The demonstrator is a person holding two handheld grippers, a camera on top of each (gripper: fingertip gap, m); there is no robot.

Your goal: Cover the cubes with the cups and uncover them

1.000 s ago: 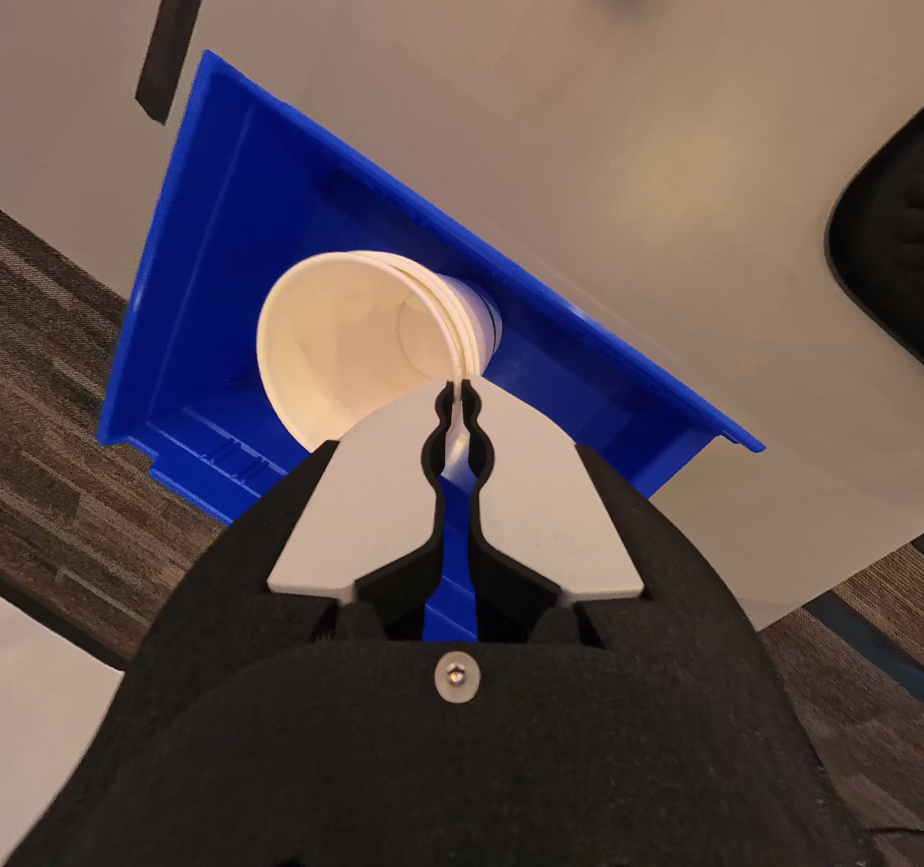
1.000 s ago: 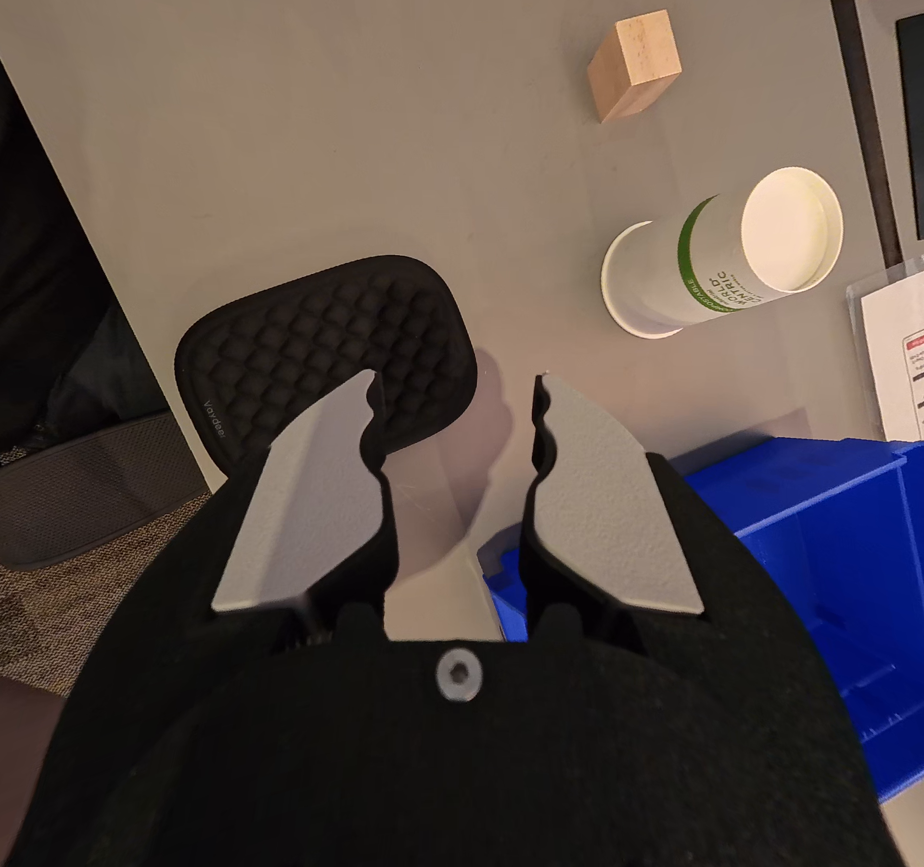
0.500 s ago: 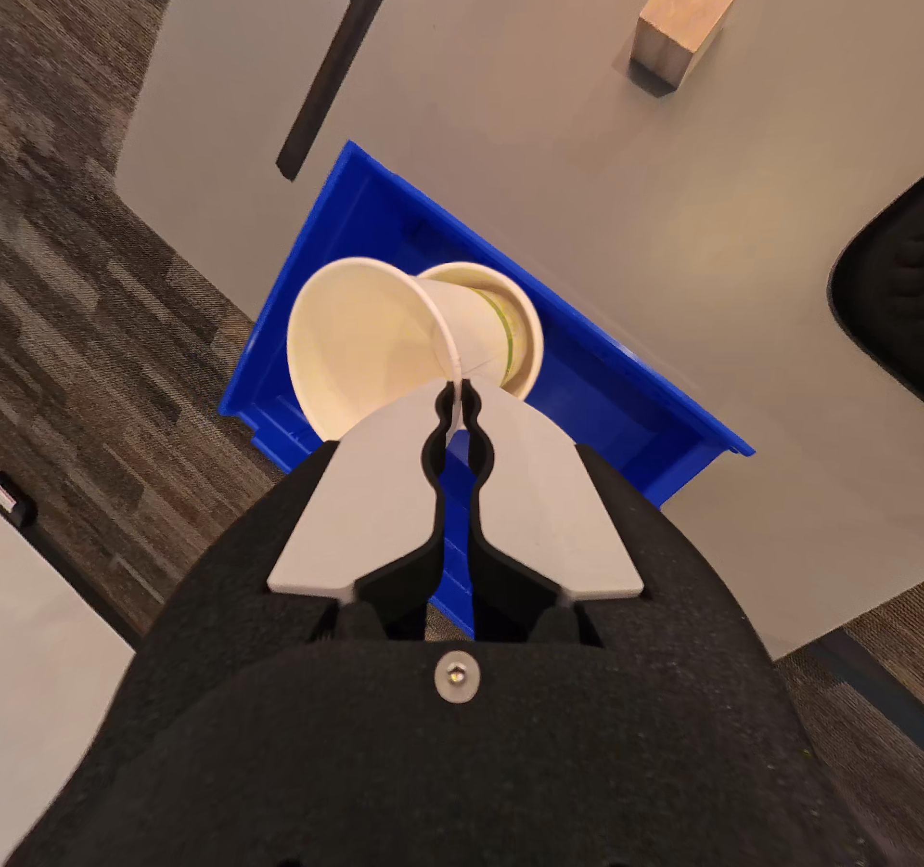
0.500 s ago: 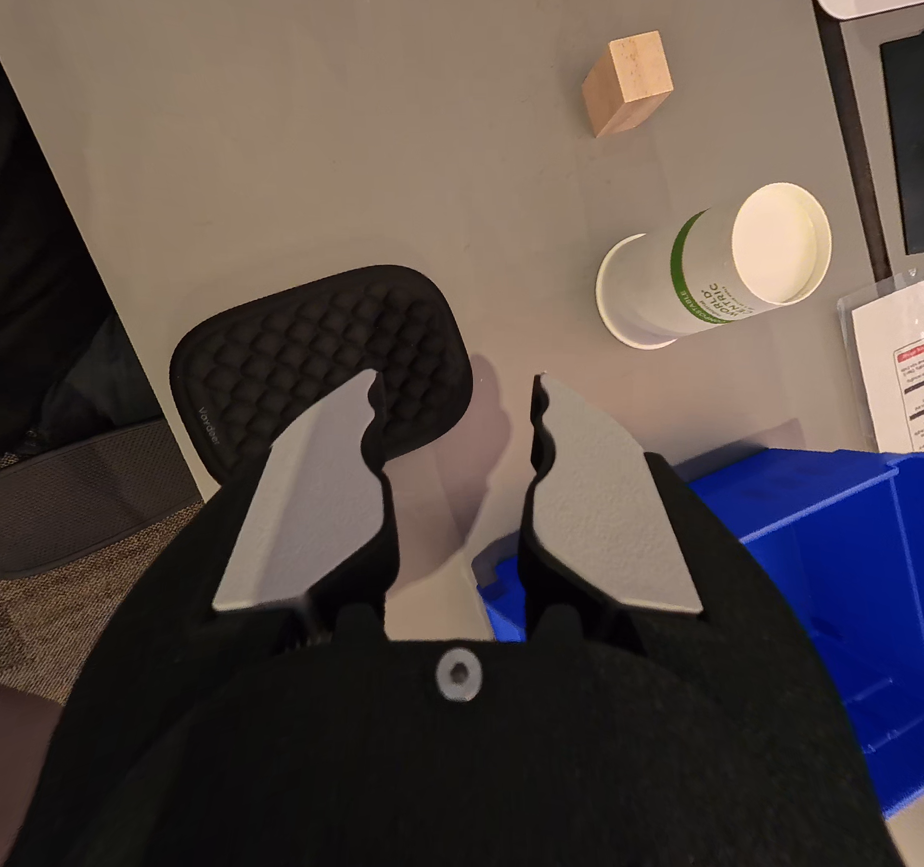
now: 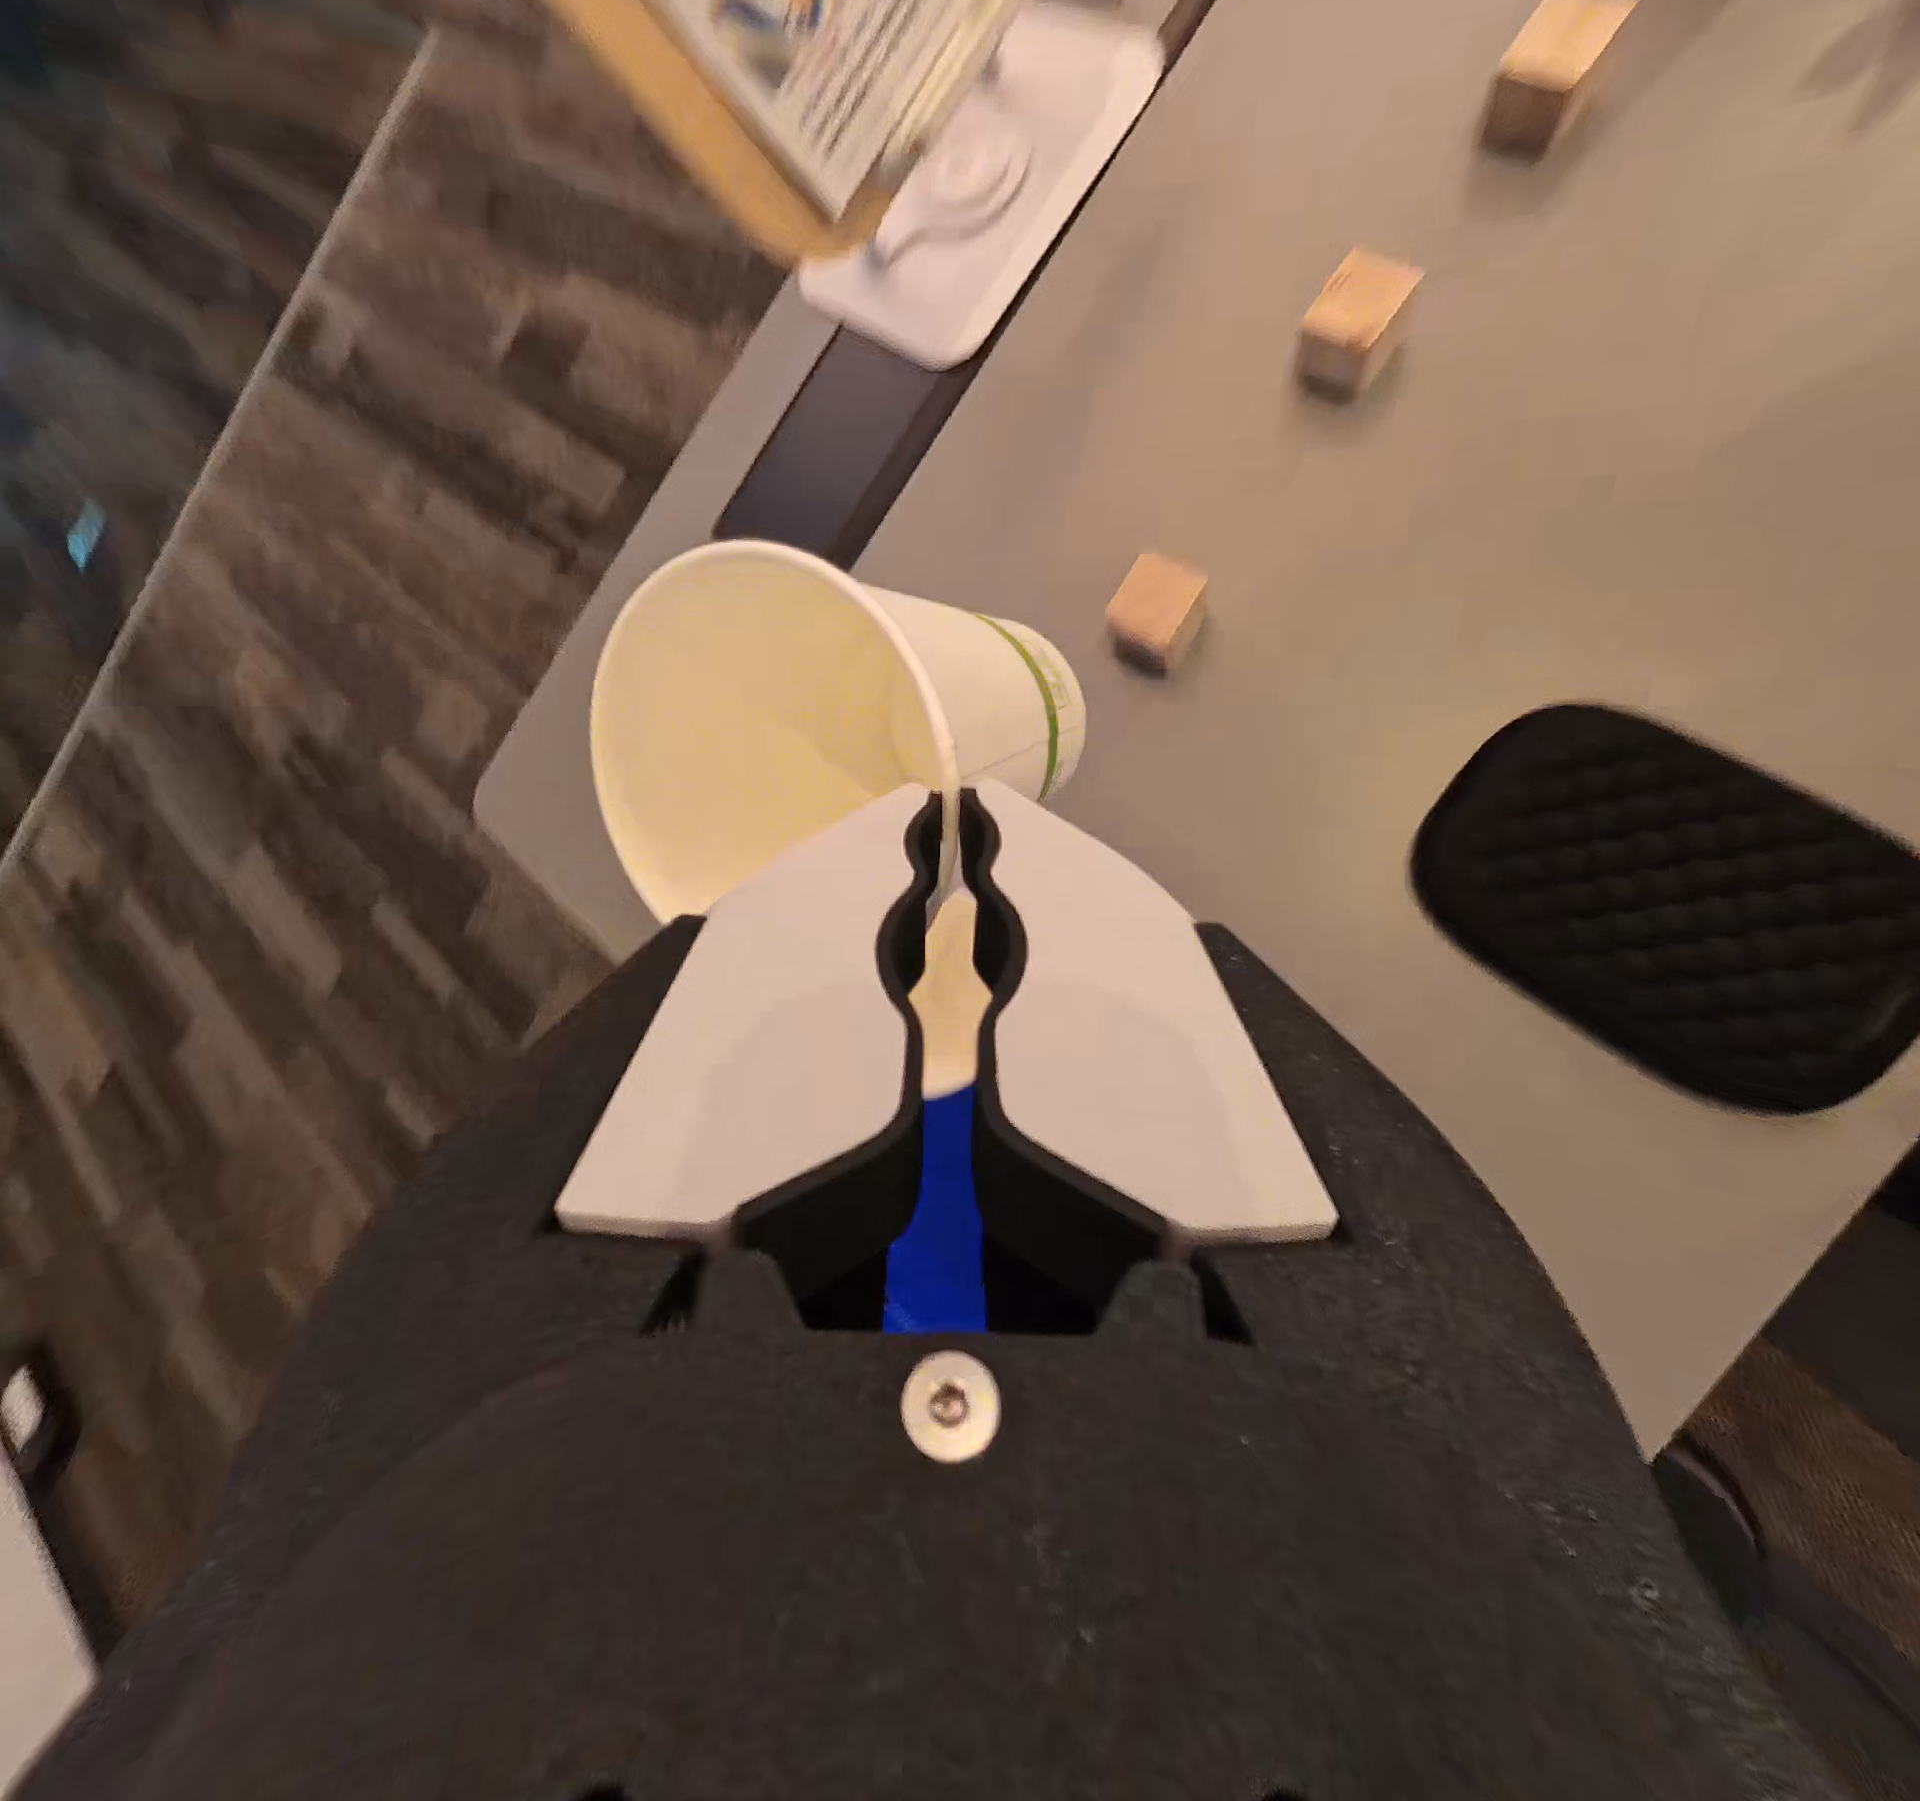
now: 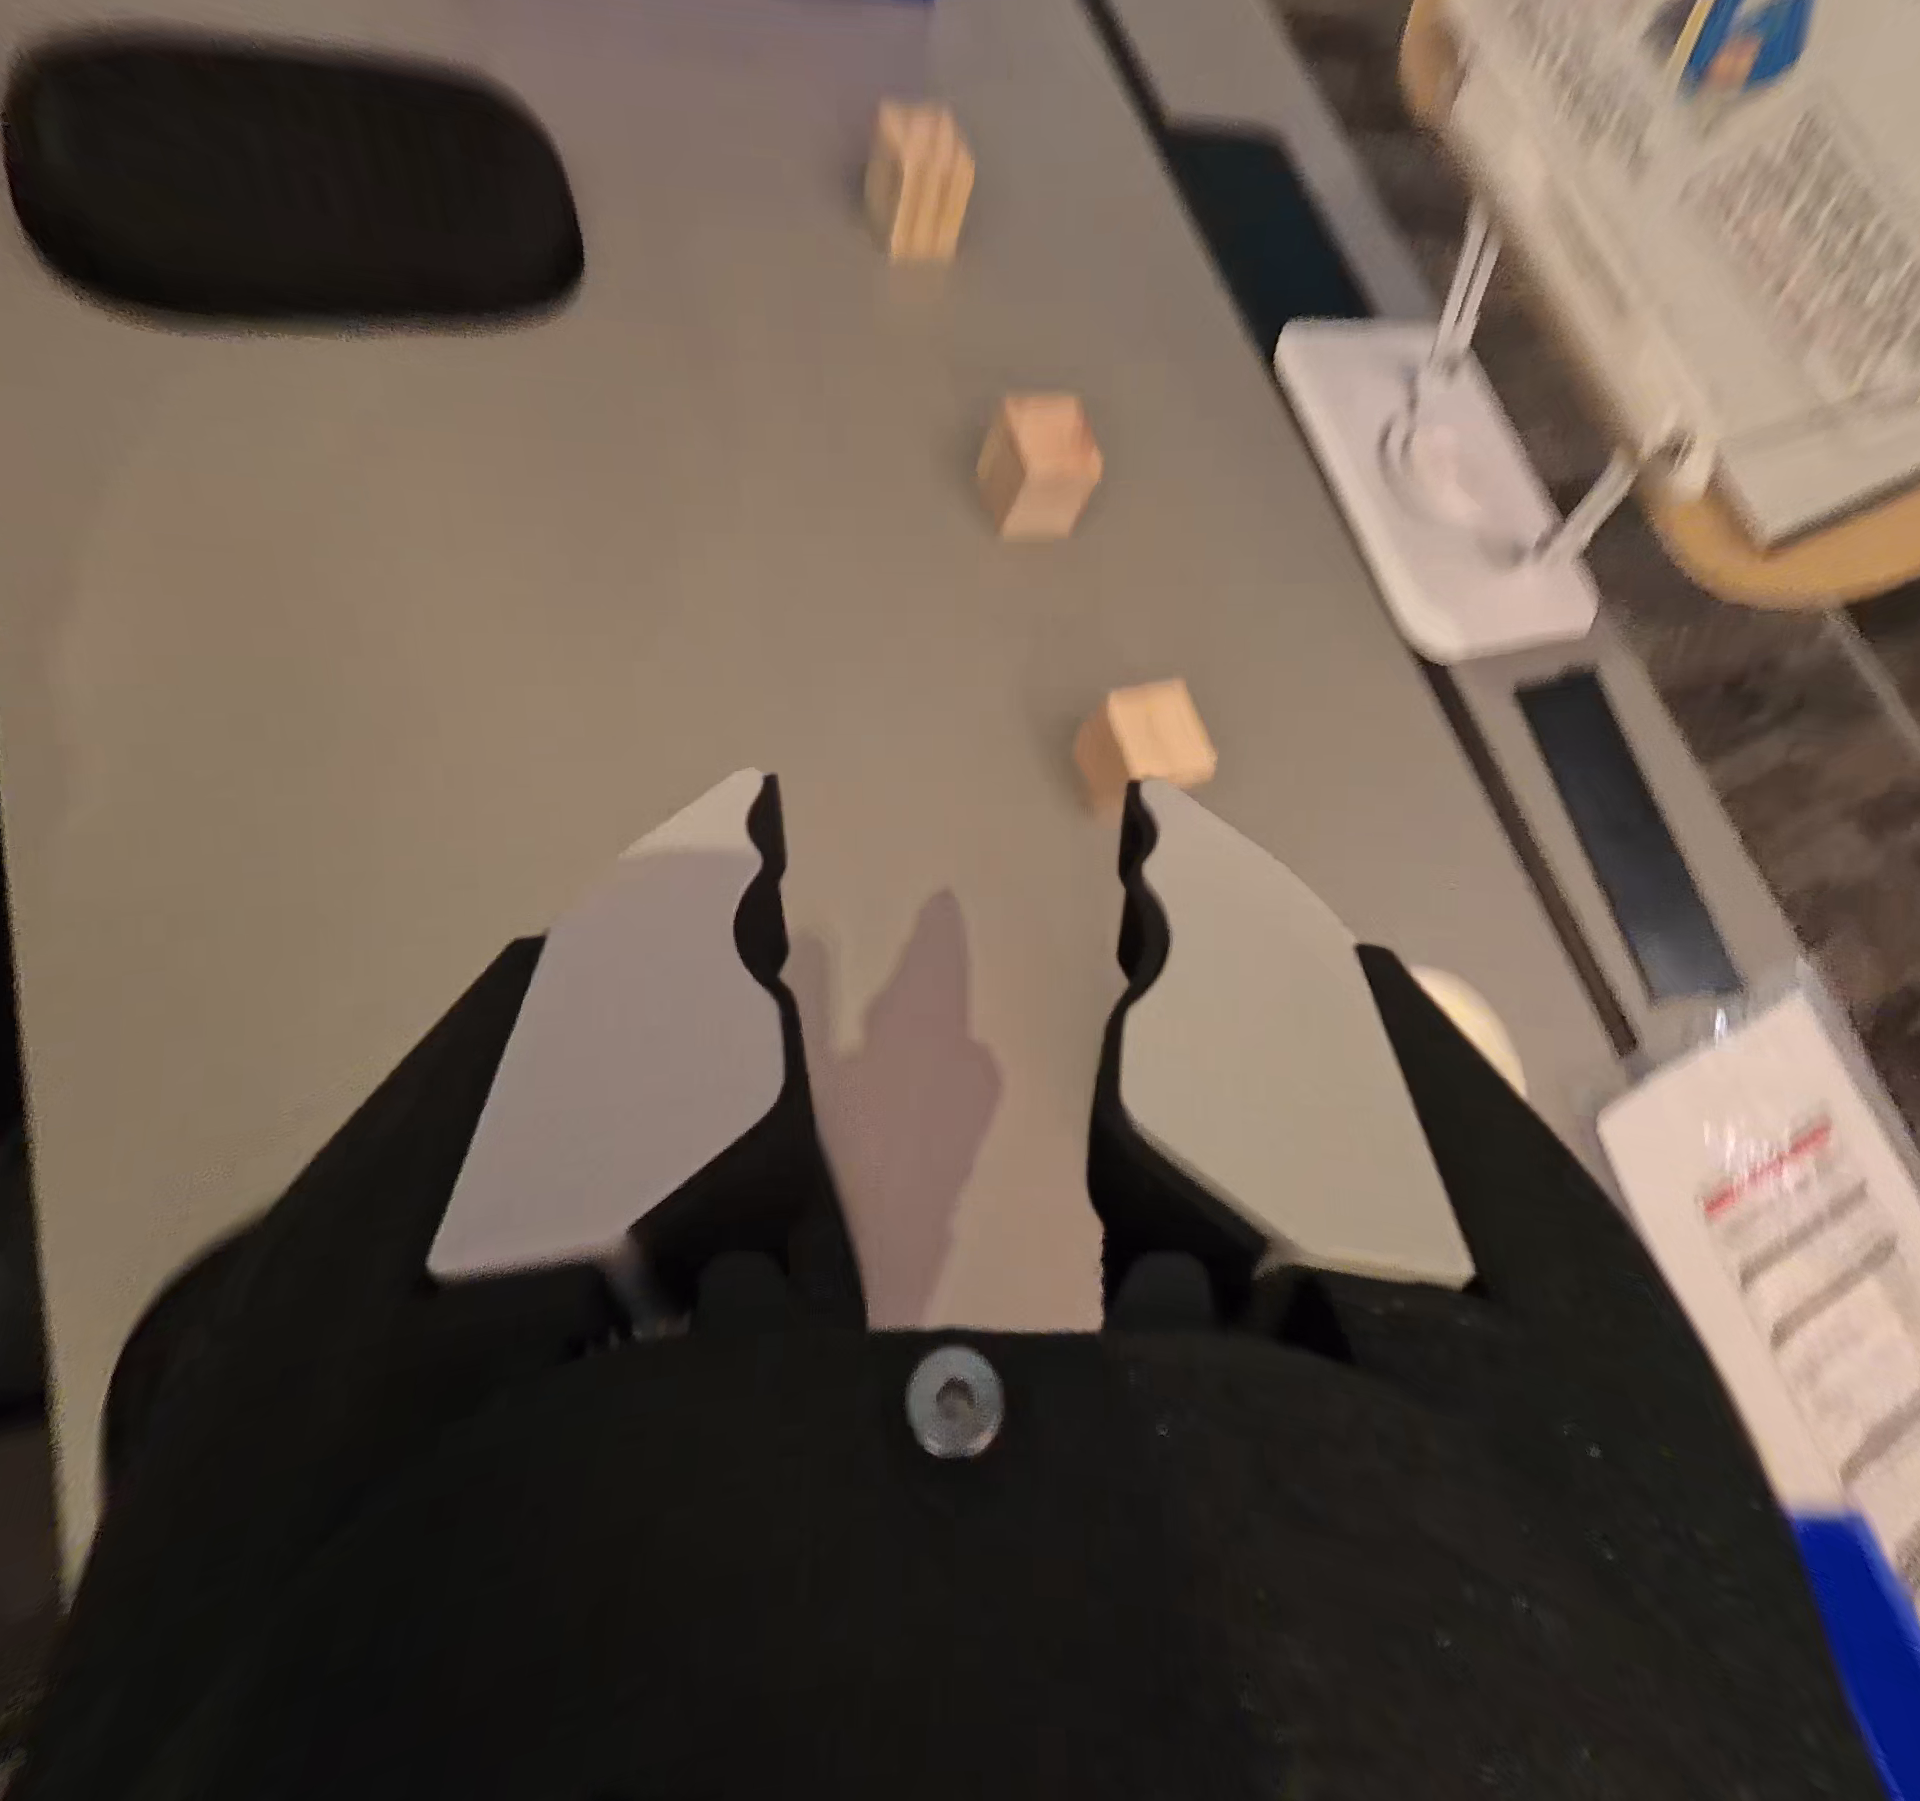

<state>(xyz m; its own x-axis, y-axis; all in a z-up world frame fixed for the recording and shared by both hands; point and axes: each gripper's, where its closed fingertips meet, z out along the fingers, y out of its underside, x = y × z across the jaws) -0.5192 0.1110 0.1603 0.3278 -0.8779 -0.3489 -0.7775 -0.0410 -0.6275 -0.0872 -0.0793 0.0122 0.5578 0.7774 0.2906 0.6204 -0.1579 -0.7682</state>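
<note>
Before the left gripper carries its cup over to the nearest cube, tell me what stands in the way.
Nothing visible does. The left gripper pinches the paper cup by its rim, off the table. Only bare tabletop lies between it and the nearest wooden cube. The black pad lies off to the side.

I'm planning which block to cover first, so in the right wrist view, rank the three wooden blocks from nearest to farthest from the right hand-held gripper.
1. Nearest block: just beyond the right fingertip of the open right hand-held gripper.
2. Middle block: farther up the table, slightly right of centre.
3. Farthest block: near the top, right of the black pad.
</note>
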